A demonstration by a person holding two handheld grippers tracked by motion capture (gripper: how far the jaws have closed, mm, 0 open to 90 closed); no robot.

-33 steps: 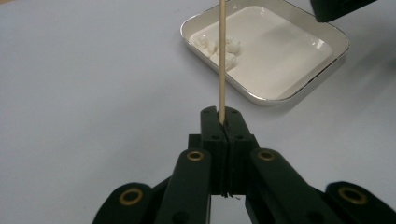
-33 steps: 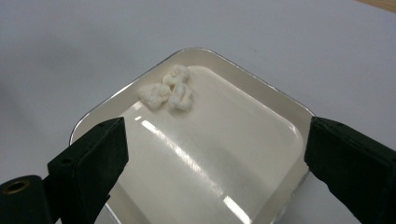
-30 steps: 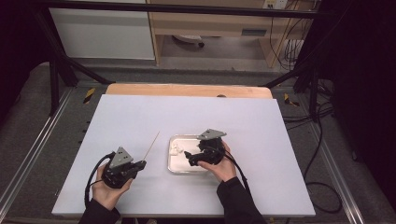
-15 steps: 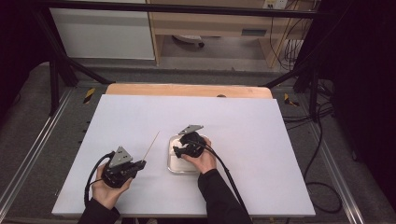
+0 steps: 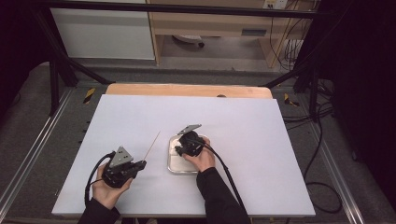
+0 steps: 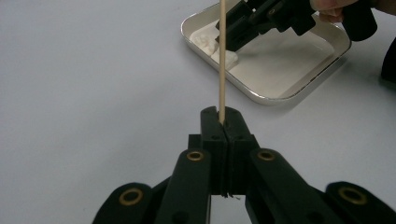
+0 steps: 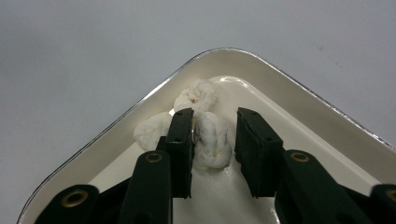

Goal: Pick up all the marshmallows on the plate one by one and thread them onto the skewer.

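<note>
A thin wooden skewer (image 6: 222,56) stands out from my left gripper (image 6: 222,122), which is shut on its lower end; from above the skewer (image 5: 152,145) points up and right from the left gripper (image 5: 138,164). A small metal tray (image 7: 299,88) holds three white soft lumps in one corner. My right gripper (image 7: 214,122) is open inside the tray, its jaws on either side of the middle white lump (image 7: 212,140), the left jaw touching it. Another lump (image 7: 198,95) lies just beyond, a third (image 7: 150,130) to the left. From above, the right gripper (image 5: 180,149) is over the tray (image 5: 175,167).
The white tabletop (image 5: 243,121) has free room all around the tray. A wooden strip (image 5: 187,90) runs along its far edge. Dark frame posts and cables (image 5: 322,116) stand off the table to the right.
My right gripper has moved left across the tray and dipped down to the lumps in its left corner. The left gripper with the skewer has stayed put.
</note>
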